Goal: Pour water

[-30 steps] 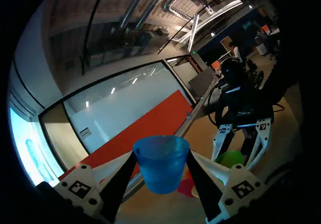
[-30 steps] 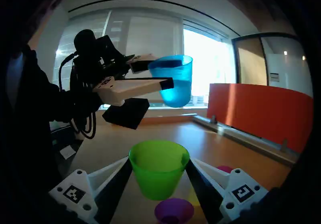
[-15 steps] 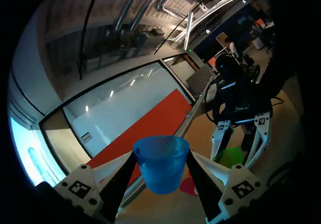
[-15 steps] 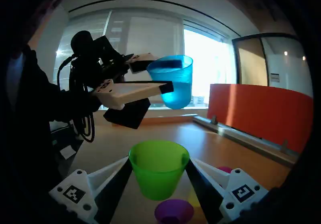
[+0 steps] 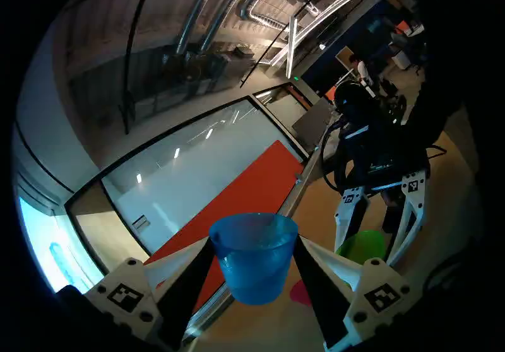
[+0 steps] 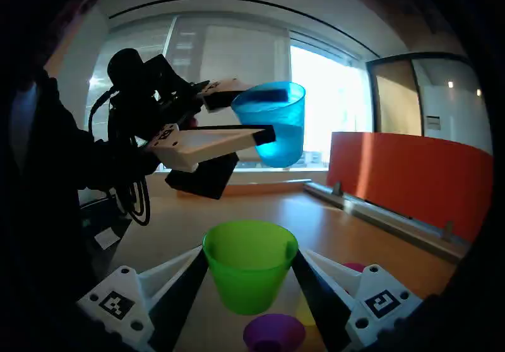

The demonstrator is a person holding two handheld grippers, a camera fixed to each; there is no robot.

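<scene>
The blue cup (image 5: pixel 254 265) was translucent plastic, round and tapering to a narrower base, with a smooth rim; a darker level showed through its wall partway up. It sat clamped between the two white fingers of the left gripper (image 5: pixel 254 251), whose black inner pads pressed on opposite sides of the cup. In the right gripper view this cup hung in the air above the table, close to upright and higher than the green cup (image 6: pixel 249 273), against a bright window (image 6: pixel 328 99).

The green cup had the same tapered shape in glossy translucent plastic, its mouth open upward. The right gripper (image 6: pixel 249 257) was closed on it, both fingers against its sides, holding it low over the wooden table (image 6: pixel 328 226), which had a smooth, warm-toned surface.

Beneath the green cup lay a purple cup (image 6: pixel 273 333), and a small pink one (image 6: pixel 353 266) lay beside the right finger. A flat orange partition (image 6: pixel 410 169) stood along the table's far edge. A dark sleeve (image 6: pixel 57 163) reached to the left gripper.
</scene>
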